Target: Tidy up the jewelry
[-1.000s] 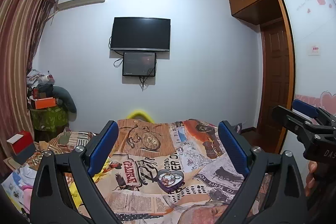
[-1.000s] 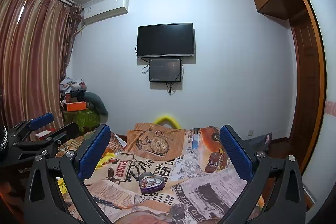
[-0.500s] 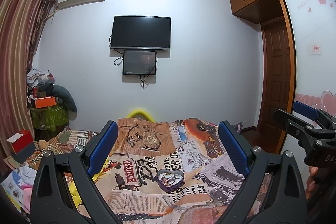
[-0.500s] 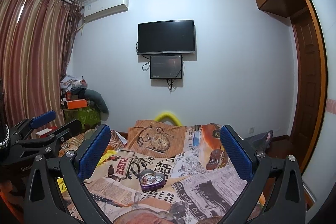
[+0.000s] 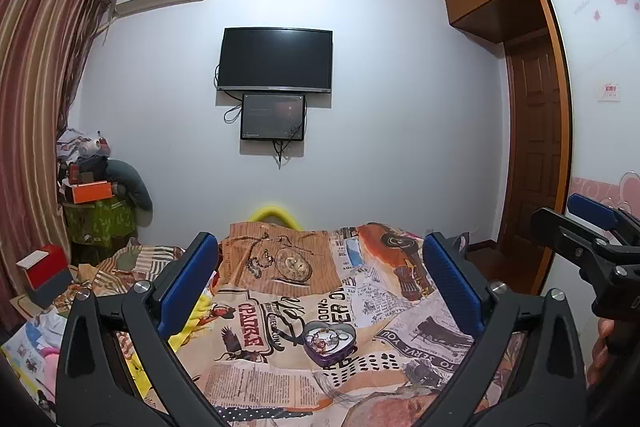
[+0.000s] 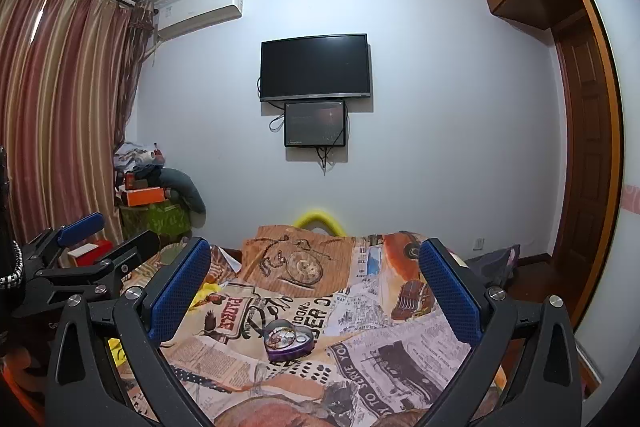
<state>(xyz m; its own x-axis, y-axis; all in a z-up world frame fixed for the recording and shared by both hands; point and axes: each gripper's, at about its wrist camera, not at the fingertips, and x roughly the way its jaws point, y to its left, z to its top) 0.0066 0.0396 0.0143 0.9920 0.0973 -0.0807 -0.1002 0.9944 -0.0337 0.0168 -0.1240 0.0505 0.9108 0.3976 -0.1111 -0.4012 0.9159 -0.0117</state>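
A heart-shaped box (image 5: 329,341) lay open on the bed (image 5: 280,379), on the printed spread, and served as the landmark for everything else. Inside it sat a small heap of jewelry (image 5: 326,335), seen in the right wrist view as rings or beads and something pale and round; the pieces were too small to tell apart. No lid showed near the box, and no loose jewelry could be made out on the spread around it, though the busy print could hide small items.

The left hand-held gripper (image 5: 320,287) hung above and short of the box with its jaws spread wide, nothing between them. The right hand-held gripper (image 6: 314,287) was held likewise, jaws wide and empty, also short of the box and above it. Each gripper showed in the other's view, to the side of the box and well apart from it.

As for progress, the scene fitted two stages: the jewelry gathered into the box as its tidy resting place, or the box holding a jumble waiting to be sorted out. The pictures did not settle which. Neither gripper touched the box or its contents.
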